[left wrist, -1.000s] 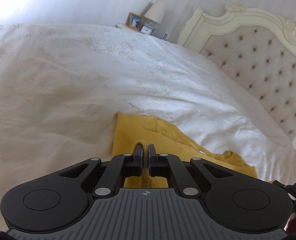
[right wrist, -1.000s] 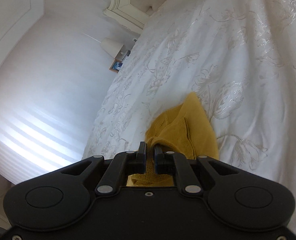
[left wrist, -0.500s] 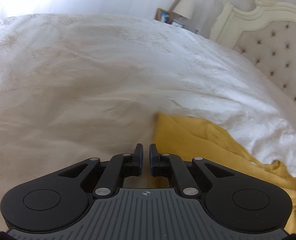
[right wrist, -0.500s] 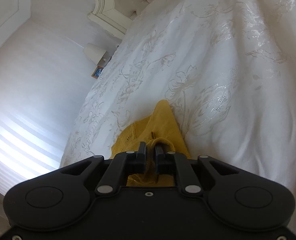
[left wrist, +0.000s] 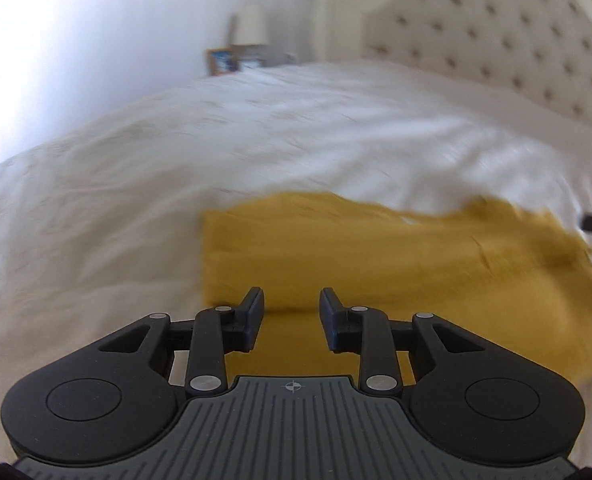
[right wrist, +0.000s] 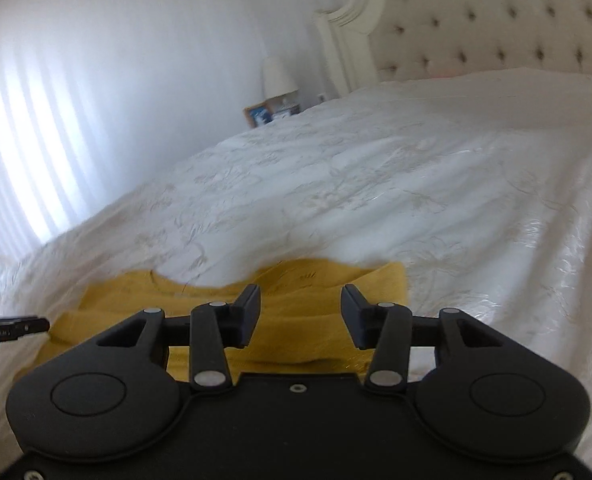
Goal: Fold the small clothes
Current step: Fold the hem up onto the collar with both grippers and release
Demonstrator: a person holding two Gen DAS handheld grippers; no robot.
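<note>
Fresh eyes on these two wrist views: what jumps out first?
The mustard-yellow garment stands out, lying folded on the white embroidered bedspread right in front of both grippers. The left gripper and right gripper both hang open over it, holding nothing. Behind, a tufted cream headboard fills the upper right, with a lamp beside it.

Motion blur smears the yellow garment [left wrist: 376,264] and the white bedspread [left wrist: 216,168] in the left wrist view; fold edges are indistinct. The right gripper body hides the garment's near portion [right wrist: 296,332]. The picture frame [right wrist: 259,115] contents are too small to resolve.
</note>
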